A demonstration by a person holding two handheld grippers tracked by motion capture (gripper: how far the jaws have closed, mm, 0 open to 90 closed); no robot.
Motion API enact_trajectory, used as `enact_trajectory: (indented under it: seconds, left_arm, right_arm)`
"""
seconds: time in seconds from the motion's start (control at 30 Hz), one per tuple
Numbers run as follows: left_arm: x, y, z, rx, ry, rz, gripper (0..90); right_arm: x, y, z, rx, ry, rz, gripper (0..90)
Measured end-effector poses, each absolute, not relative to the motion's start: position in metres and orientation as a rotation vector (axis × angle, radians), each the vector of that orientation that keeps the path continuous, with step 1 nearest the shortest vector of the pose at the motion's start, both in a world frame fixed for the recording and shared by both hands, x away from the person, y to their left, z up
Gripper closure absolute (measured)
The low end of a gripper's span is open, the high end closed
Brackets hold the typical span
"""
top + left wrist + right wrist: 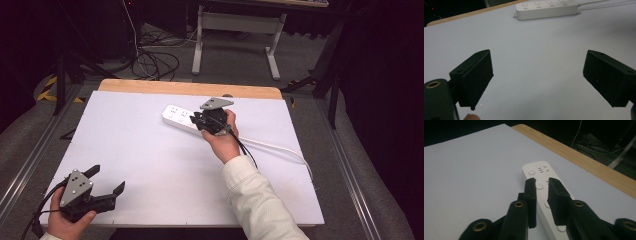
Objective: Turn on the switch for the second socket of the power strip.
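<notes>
A white power strip (177, 116) lies at the back middle of the white table top (150, 155), its sockets and round buttons facing up. My right gripper (196, 120) hovers over the strip's middle, jaws drawn together with a narrow slit and nothing between them. In the right gripper view the right gripper (540, 180) has its tips just above a round button on the strip (541, 170). My left gripper (106, 179) rests at the front left corner, wide open and empty. In the left gripper view the left gripper (537, 57) faces the far-off strip (546, 10) across bare table.
The strip's white cord (280, 147) runs right toward the table's right edge. A wooden strip (150, 86) borders the back edge. Behind the table stand a desk frame (200, 45) and loose cables (155, 62) on the floor.
</notes>
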State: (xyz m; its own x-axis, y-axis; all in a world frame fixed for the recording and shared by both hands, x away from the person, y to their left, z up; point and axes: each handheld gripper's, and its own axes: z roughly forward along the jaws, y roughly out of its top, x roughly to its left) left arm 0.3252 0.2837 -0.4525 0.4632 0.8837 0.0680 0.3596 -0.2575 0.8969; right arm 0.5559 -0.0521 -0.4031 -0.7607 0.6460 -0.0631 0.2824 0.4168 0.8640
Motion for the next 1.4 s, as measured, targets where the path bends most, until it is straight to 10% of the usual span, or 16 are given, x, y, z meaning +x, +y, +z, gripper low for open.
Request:
enact_trajectory:
  seconds: [0.5,1.4]
  left_arm:
    - [0.324,0.284,-0.452,1.821,1.056,0.753,9.6]
    - [0.322,0.28,-0.451,1.831,1.022,0.739,9.5]
  right_arm:
    - [0.524,-0.066,-0.38,0.728,2.309,1.334,41.7]
    - [0.451,-0.157,-0.376,0.679,2.291,1.421,22.1]
